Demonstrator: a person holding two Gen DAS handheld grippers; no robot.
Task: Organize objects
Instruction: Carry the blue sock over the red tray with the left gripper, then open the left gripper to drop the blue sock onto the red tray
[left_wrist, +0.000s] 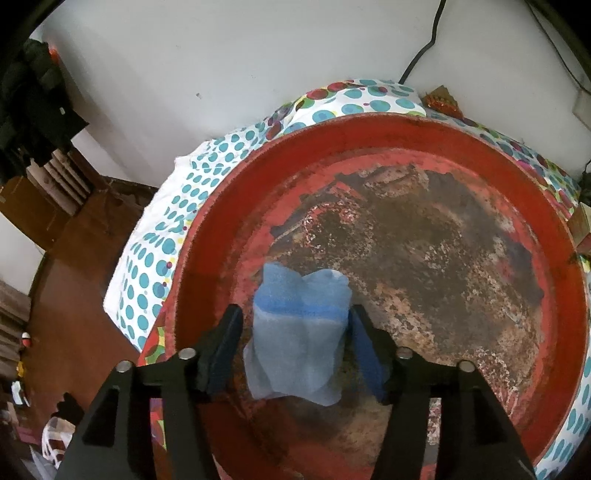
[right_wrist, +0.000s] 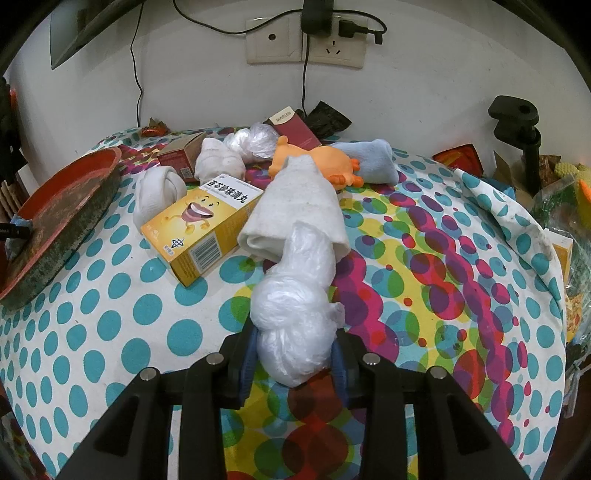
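The right gripper (right_wrist: 293, 363) is clamped on a knotted clear plastic bag (right_wrist: 295, 314), crinkled and whitish, just above the dotted cloth (right_wrist: 110, 325) covering the counter. Directly beyond the bag, touching its far end, lies a rolled white towel (right_wrist: 299, 206). Left of the towel sits a yellow box (right_wrist: 199, 236) with a cartoon face, and beyond it a knotted white cloth (right_wrist: 159, 192). Behind the towel are an orange toy (right_wrist: 325, 158), a pale blue roll (right_wrist: 373, 158) and a dark red box (right_wrist: 295, 129). Far left of the towel stands the red tray (right_wrist: 66, 206).

The left gripper (left_wrist: 293, 339) has its jaws parted, a crumpled pale blue cloth (left_wrist: 299, 332) lying loose between them on the worn, rusty floor of the red tray (left_wrist: 369, 129).
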